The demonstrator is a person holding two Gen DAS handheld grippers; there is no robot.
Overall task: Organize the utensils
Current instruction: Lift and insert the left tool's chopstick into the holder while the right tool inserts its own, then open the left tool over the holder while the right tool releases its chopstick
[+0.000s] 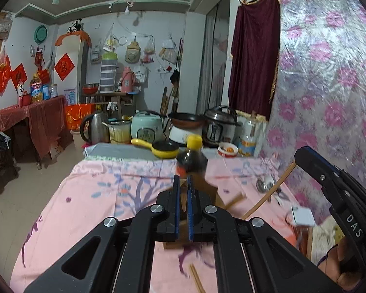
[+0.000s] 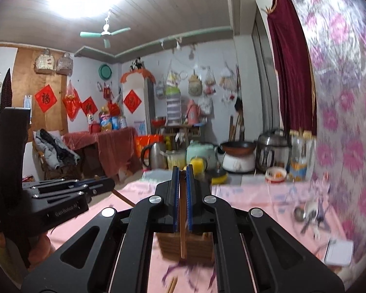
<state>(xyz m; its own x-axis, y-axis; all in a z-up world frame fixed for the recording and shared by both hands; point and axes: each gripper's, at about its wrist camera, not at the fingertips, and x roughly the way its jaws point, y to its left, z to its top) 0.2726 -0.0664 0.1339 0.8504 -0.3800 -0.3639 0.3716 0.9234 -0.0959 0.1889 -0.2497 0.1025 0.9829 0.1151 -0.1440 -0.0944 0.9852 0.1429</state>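
The worktop (image 1: 90,195), under a pink floral cloth, carries a wooden utensil holder (image 2: 185,246) near its front edge, with a dark sauce bottle (image 1: 191,157) behind it. Spoons (image 1: 264,184) lie well apart near the patterned wall, and loose chopsticks (image 1: 196,279) lie on the cloth in front of the holder.

The right gripper (image 2: 182,171) has its jaws narrowed onto a single chopstick (image 2: 182,219), which hangs down over the holder. The left gripper (image 1: 183,179) has its jaws nearly shut; a chopstick seems to sit between them, though blur leaves this unconfirmed.

Recommendation: steady both hands, bring each stick upright above a slot of the holder, lower until the tip is inside, and only then release.
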